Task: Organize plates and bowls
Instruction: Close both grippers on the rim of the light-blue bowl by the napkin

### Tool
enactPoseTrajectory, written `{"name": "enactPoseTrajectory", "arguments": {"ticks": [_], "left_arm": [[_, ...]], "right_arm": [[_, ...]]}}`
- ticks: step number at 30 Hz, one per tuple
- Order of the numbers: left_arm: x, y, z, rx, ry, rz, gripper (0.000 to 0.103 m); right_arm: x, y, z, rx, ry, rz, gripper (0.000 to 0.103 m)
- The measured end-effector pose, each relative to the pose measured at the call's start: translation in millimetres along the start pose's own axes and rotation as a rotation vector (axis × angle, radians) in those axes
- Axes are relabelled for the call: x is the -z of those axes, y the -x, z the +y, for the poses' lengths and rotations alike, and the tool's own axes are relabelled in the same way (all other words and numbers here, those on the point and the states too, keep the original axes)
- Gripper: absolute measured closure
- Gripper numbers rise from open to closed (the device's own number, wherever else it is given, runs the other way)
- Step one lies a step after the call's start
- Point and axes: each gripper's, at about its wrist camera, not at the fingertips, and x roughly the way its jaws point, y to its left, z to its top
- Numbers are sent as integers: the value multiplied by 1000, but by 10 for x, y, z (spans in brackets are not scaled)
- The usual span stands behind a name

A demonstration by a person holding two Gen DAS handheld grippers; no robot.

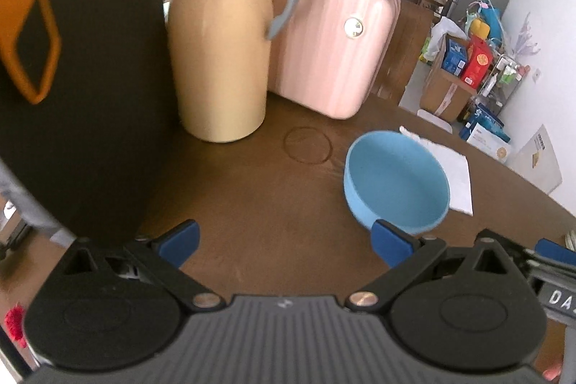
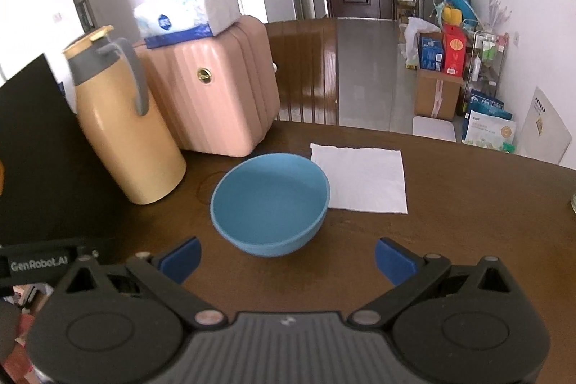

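Brown table, round edge toward the room. At left, tall black panel with orange marking, filling the left side of the left wrist view. Next to it, beige flask with grey collar and handle, upright, just left of a pink case; tissue pack lying on top of the case. Faint ring mark on the wood in front of flask and case. White napkin flat on the table, its left edge touching or slightly under the bowl rim; cannot tell which. Beyond the table: wooden chair back, dark door, boxes and a rack along the right wall. Blue bowl upright, empty, on the table between flask and napkin, well clear of the flask. Right gripper spread wide, nothing between the blue pads; bowl directly ahead, near rim just beyond the fingertips, roughly centred in the gap, apart from both pads. Left gripper also spread wide, holding nothing; bowl ahead and to its right, near rim hidden behind the right pad, contact not determinable from this view. Bare table between the left fingers.
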Motion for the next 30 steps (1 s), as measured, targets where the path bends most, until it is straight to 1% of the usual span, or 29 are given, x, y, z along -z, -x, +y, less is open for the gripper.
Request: {"name": "enactPoseTrajectory", "arguments": {"ticks": [3, 7, 9, 12, 15, 16, 20, 23, 25, 26, 28, 29, 30], "left_arm": [[-123, -179, -63, 1, -7, -8, 0], [-288, -392, -149, 0, -21, 0, 0], [-376, -497, -179, -13, -18, -13, 0], [-530, -702, -248, -35, -20, -9, 0], [-626, -920, -310, -83, -34, -12, 0], [-656, -1018, -333, -94, -35, 0, 0], [-710, -1312, -413, -72, -46, 47, 0], [-673, -1458, -517, -96, -97, 57, 0], [-642, -1529, -563, -111, -121, 50, 1], [-632, -1569, -585, -107, -134, 52, 1], [-635, -1638, -616, -96, -149, 64, 7], [-633, -1675, -627, -97, -151, 69, 14], [-632, -1697, -625, -96, -152, 77, 18]], "right_arm": [[-126, -227, -26, 8, 5, 19, 0], [-270, -604, -90, 10, -18, 76, 0], [-335, -749, -119, 21, -21, 91, 0], [-443, -963, -173, 29, -32, 111, 0], [-548, -1205, -240, 53, -33, 150, 5], [-565, -1270, -257, 62, -35, 160, 6], [-612, -1479, -339, 76, -51, 186, 8], [-595, -1591, -360, 92, -20, 214, 15], [-584, -1658, -364, 105, 13, 233, 20], [-583, -1681, -372, 109, 17, 237, 20], [-588, -1734, -408, 100, 15, 243, 27], [-588, -1753, -421, 91, 9, 244, 29], [-586, -1770, -437, 81, 2, 245, 32]]}}
